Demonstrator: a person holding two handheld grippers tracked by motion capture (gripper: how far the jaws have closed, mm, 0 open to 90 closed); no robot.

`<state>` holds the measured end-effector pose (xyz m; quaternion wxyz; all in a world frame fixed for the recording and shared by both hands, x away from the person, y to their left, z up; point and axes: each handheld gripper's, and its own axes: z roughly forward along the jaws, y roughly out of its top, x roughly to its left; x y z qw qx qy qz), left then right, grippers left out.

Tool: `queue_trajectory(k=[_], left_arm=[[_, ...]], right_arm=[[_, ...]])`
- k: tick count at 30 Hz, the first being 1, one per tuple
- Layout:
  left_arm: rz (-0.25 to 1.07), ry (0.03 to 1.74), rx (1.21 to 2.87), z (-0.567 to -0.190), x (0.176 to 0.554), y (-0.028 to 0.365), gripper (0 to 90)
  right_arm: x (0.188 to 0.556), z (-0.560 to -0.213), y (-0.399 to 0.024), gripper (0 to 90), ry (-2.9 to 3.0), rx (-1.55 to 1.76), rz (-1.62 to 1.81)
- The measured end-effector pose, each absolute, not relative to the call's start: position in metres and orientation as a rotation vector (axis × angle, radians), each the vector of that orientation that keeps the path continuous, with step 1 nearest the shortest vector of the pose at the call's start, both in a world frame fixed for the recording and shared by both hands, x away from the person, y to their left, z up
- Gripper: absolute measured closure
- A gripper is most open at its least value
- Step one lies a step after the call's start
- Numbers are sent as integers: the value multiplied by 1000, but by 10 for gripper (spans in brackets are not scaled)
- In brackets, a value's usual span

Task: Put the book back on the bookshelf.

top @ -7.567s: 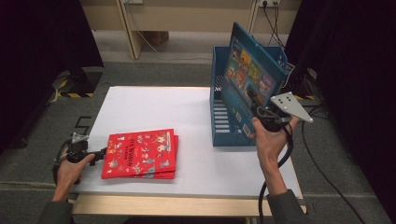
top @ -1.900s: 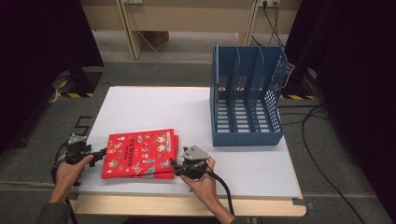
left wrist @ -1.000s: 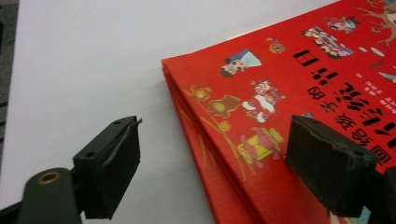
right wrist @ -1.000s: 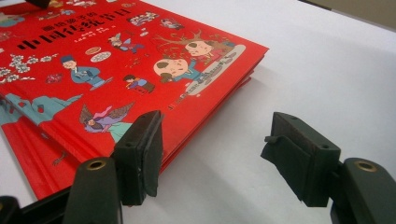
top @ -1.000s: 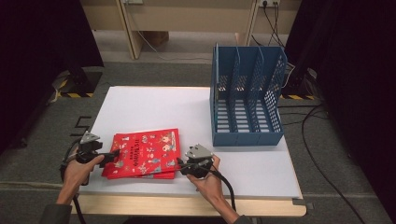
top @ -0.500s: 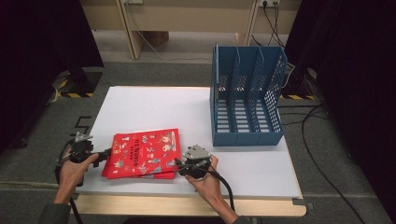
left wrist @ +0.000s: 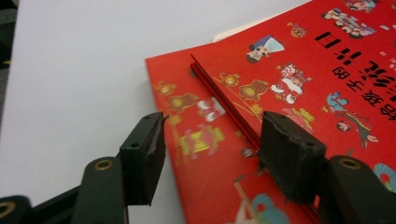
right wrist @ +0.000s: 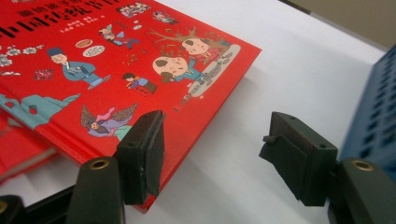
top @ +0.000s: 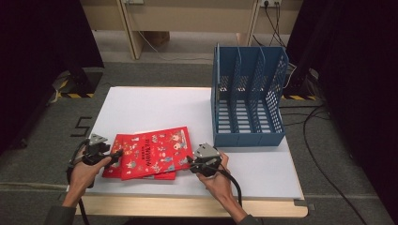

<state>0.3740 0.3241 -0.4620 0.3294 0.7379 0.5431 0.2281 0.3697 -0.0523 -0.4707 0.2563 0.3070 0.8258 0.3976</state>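
white table (top: 155,108), grey carpet (top: 42,126), dark curtains (top: 42,42)

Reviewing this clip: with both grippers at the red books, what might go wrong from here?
1. The top red book lies skewed on the lower red book; the left gripper, whose jaws have just been closing, straddles both edges and may catch the wrong one or both.
2. The right gripper has one jaw over the top book's corner and one over bare table, so it may push the book rather than grip it.
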Motion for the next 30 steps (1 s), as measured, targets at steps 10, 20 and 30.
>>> queue_trajectory(k=[10,20,30], left_arm=[[478,1291,1995,-462,376,280,197],[415,1377,1889,-462,380,302,204],[376,1397,1882,-465,381,306,209]], right_arm=[[344,-468,-36,421,2300,579,1047],[333,-484,-13,403,2322,398,916],[335,-494,-4,470,2222,300,792]])
